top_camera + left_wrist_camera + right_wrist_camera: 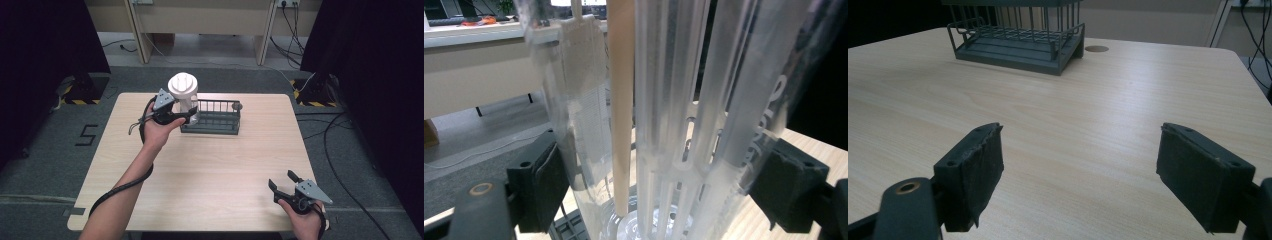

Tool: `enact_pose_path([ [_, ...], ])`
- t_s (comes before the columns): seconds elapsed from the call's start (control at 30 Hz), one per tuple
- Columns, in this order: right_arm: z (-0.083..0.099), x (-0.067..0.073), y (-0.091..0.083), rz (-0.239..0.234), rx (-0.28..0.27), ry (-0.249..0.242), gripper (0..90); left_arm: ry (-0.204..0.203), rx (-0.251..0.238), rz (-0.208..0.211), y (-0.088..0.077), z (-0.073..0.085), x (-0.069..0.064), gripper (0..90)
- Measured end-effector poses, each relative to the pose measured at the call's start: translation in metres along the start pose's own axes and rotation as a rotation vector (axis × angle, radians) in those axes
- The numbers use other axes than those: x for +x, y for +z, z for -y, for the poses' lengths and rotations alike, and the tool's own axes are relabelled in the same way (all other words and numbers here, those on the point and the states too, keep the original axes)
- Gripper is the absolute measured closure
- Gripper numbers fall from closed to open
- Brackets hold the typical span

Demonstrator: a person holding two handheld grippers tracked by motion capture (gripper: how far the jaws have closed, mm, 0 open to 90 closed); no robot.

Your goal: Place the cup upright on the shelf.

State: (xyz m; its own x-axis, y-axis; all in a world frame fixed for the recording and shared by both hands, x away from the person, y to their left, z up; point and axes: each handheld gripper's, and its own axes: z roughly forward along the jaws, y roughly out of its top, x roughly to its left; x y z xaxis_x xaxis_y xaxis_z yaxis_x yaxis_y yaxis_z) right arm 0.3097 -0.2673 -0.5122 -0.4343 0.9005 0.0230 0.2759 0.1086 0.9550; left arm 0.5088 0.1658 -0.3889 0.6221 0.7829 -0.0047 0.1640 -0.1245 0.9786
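A tall clear ribbed container with a white lid stands upright at the left end of a dark wire rack at the back of the table. My left gripper is shut on the container's lower body. In the left gripper view, both pads press the clear container, and a white strip runs down inside it. My right gripper rests open near the table's front right corner with nothing between its jaws. The right gripper view shows that gripper low over bare wood, with the rack far ahead.
The light wooden table has a round cable hole beside the rack's right end. Black curtains hang on both sides. Cables lie on the floor to the right, and a bench stands beyond the table.
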Motion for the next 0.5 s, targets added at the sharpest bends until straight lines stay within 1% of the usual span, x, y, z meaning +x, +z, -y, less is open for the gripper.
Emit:
enact_pose_path([
  [0.3, 0.0, 0.0, 0.0, 0.0, -0.007, -0.005, 19.4, -0.003, -0.017, 0.0, 0.011, -0.012, 0.0, 17.9],
  [0.33, 0.0, 0.0, 0.0, 0.001, -0.005, -0.005, 19.3, 0.0, -0.017, 0.002, 0.015, -0.014, 0.0, 17.9],
  [0.5, 0.0, -0.001, 0.0, 0.002, -0.006, -0.008, 19.3, -0.001, -0.018, 0.0, 0.02, -0.018, 0.0, 17.9],
])
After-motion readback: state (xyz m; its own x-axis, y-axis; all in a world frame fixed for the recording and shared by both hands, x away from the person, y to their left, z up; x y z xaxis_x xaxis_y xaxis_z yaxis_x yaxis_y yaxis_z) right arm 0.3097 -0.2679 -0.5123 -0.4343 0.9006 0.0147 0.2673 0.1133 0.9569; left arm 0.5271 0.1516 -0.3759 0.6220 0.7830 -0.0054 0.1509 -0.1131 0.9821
